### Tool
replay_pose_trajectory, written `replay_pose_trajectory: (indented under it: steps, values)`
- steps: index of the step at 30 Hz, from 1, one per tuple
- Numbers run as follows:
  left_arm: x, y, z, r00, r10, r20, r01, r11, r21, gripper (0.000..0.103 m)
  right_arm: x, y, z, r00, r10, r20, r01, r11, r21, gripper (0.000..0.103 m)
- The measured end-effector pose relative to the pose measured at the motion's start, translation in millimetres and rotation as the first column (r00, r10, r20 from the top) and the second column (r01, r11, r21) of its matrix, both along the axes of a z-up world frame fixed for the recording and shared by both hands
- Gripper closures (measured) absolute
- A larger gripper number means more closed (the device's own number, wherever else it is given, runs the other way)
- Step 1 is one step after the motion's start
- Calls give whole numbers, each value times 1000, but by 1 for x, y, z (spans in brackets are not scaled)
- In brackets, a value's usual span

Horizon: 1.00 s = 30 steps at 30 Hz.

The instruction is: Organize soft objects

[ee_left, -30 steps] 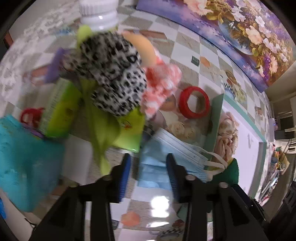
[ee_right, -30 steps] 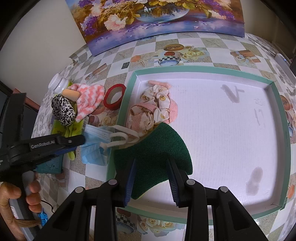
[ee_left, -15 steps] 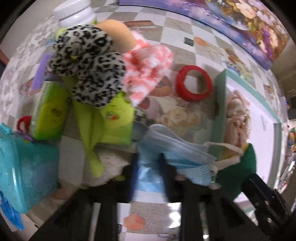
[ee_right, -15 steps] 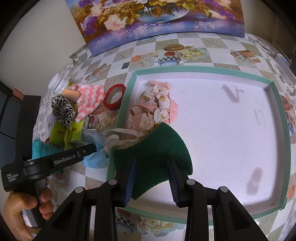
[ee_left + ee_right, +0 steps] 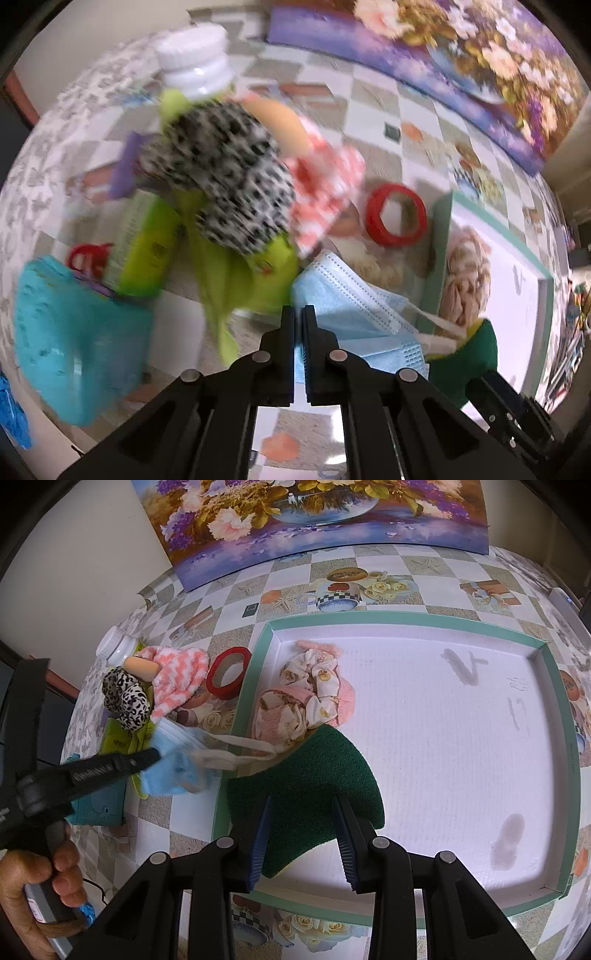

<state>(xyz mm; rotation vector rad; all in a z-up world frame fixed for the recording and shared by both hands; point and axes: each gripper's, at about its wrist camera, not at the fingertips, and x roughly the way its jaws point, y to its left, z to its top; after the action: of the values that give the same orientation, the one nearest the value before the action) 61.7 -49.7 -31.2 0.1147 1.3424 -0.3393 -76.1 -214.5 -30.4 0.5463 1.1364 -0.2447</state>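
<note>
My left gripper [image 5: 298, 314] is shut on the near edge of a light blue face mask [image 5: 351, 306], which hangs from it with its straps trailing over the tray rim; it also shows in the right wrist view [image 5: 177, 764]. A leopard-print scrunchie [image 5: 229, 181] and a pink-and-white fuzzy cloth [image 5: 321, 184] lie beyond it. My right gripper [image 5: 303, 827] is open and empty over a dark green sponge pad [image 5: 306, 775] in the teal-rimmed white tray [image 5: 406, 618]. Floral and pink cloths [image 5: 306, 705] lie in the tray's near left corner.
A red tape ring [image 5: 227, 672] lies left of the tray. A white-capped bottle [image 5: 195, 62], green packets [image 5: 144, 243] and a turquoise pouch [image 5: 74, 339] sit on the left. A flower painting [image 5: 314, 513] leans at the back.
My left gripper moved forward over the mask's edge and closed on it; the mask has lifted and shifted. The right gripper has not moved.
</note>
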Motion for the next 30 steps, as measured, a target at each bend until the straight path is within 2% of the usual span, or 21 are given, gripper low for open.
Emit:
replay_pose_trajectory:
  steps: [9,17,25,30]
  values:
    - [16,28,24,992,81,96,-80,997,-10,100,0,0,0,1000,1,0,-1,1000,-1,65]
    - [18,38,53,984,108,141,-95,991,-98,100,-2,-2,2,1000,-9,11,8,1000,14,65]
    - [14,41,69,985,106,138,-81,981,-176,100,-6,-2,23,995,-19,100,17,1000,23,65]
    - [17,43,64,987,118,109,-96,977,-188,100,-4,1,26,995,-9,102,7,1000,15,65]
